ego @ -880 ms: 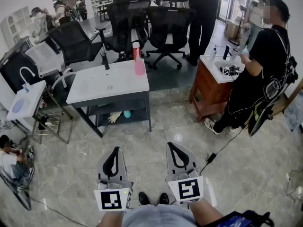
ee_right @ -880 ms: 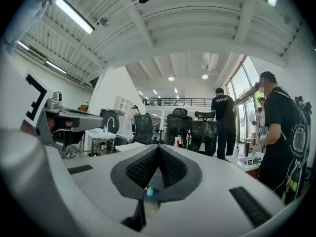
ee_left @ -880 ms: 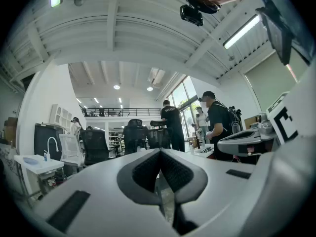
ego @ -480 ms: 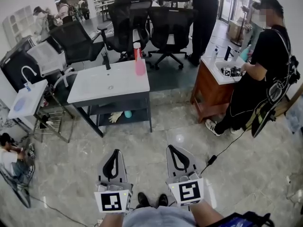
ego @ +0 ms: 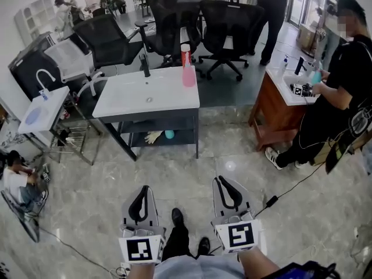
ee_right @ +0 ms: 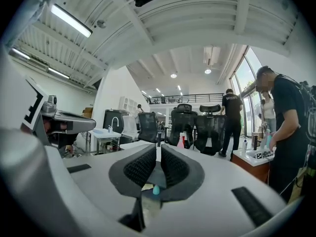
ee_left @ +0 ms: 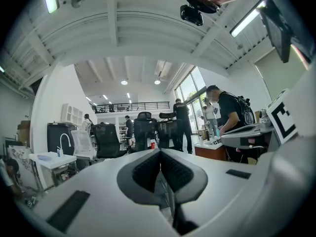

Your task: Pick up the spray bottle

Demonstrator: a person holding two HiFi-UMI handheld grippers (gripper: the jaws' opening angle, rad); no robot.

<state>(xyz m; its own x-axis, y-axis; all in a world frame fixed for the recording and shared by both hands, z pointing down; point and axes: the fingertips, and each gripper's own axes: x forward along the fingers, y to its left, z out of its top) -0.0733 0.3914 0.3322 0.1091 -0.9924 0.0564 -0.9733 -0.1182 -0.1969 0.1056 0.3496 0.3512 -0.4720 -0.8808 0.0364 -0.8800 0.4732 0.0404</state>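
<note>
Your left gripper [ego: 140, 192] and right gripper [ego: 225, 184] are closed and empty. Approach stage: walk up to the pink spray bottle [ego: 188, 73] on the washstand [ego: 131, 100], then open one.

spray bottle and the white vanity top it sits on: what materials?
Spray bottle: probably plastic, with a pink body and a red-and-white head; too small to judge the finish. Vanity top: glazed ceramic or a solid-surface composite, smooth uniform white with a moulded basin. The look alone doesn't show which.
</note>
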